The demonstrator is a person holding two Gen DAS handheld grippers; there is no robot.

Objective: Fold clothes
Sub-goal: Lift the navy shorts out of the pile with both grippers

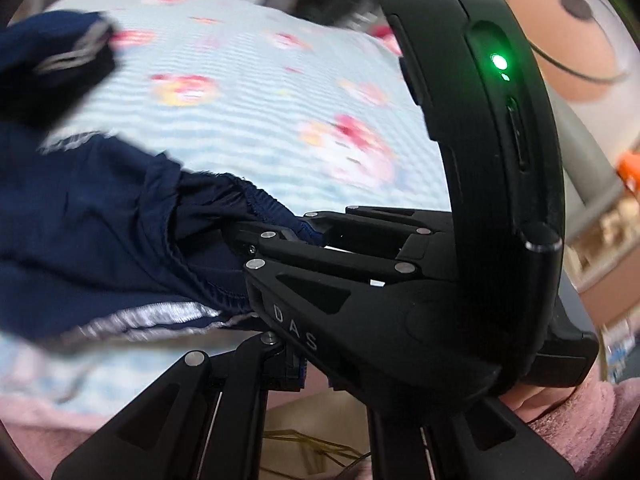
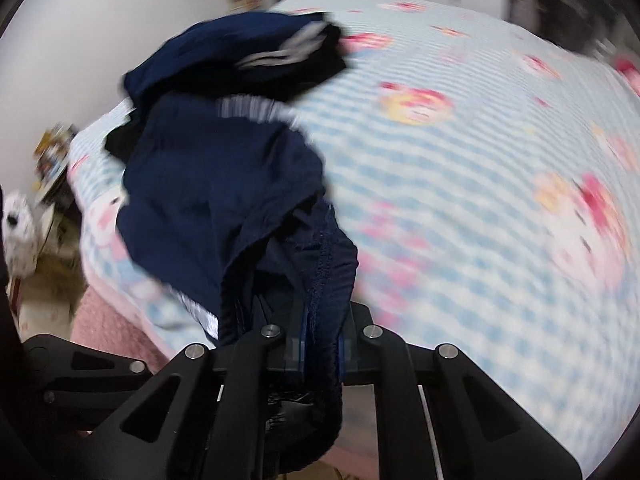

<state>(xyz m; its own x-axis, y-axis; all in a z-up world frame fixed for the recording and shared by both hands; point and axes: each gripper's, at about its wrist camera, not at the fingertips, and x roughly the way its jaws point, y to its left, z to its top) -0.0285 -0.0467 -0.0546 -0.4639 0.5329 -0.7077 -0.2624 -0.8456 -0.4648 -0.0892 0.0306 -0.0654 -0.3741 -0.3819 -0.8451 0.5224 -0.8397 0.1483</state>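
Both grippers, left and right, clamp the navy shorts' waistband above the checked bedsheet. They're bunched, no fold made yet.

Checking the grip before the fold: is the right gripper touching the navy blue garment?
Touching. The right wrist view shows the right gripper shut on the navy blue garment, its hem pinched between the fingers.
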